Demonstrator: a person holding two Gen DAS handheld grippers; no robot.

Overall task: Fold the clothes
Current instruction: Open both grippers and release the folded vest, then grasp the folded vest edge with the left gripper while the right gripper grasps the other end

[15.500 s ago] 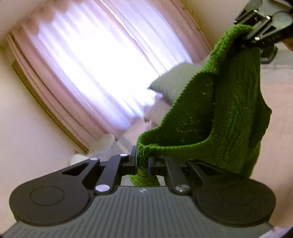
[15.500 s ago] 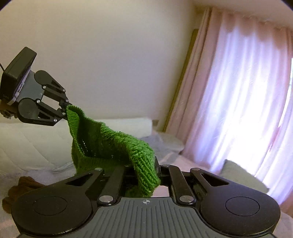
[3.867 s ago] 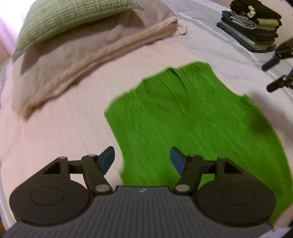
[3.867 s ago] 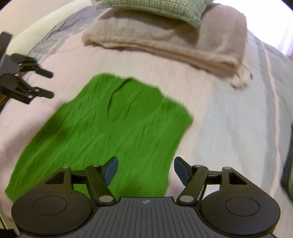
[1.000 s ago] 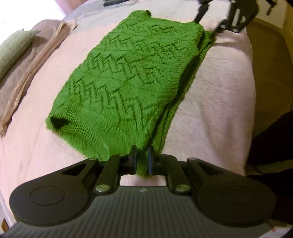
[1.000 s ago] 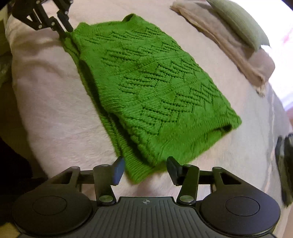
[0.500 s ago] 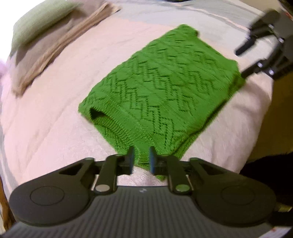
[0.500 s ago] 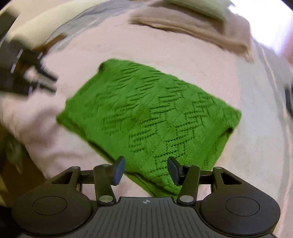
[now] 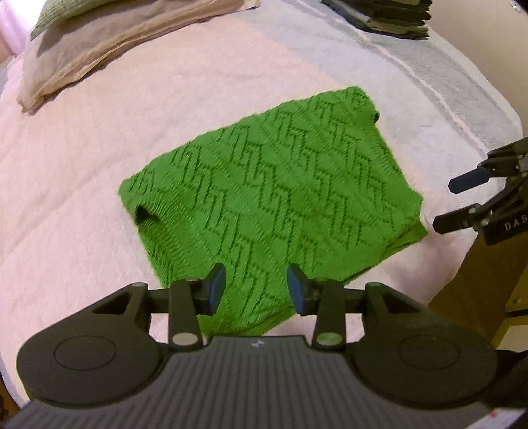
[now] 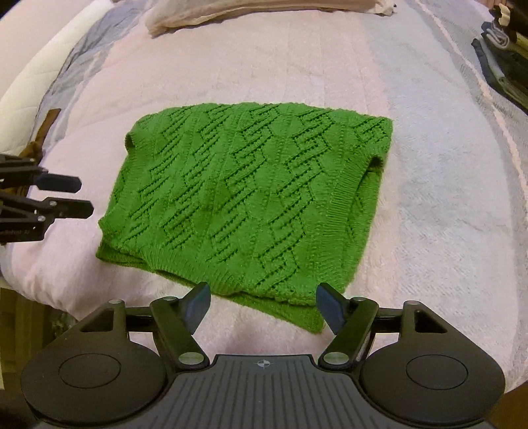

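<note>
At bottom of the left wrist view, left gripper (image 9: 256, 287) with jaws spread apart, gripping nothing, hovering over the near hem of the green cable-knit sleeveless sweater (image 9: 270, 204). Likewise at bottom of the right wrist view — right gripper (image 10: 263, 308) wide open and empty, just short of the knit's near edge. Mid-frame, garment lying doubled over on the pink fleece bedspread (image 9: 99, 138), upper layer slightly offset from the lower along the near edge. Judged about half done — probably one more fold and stacking left. Farther off, upper right: pile of dark folded clothes (image 9: 386, 16); upper left: beige folded blanket (image 9: 99, 43).
</note>
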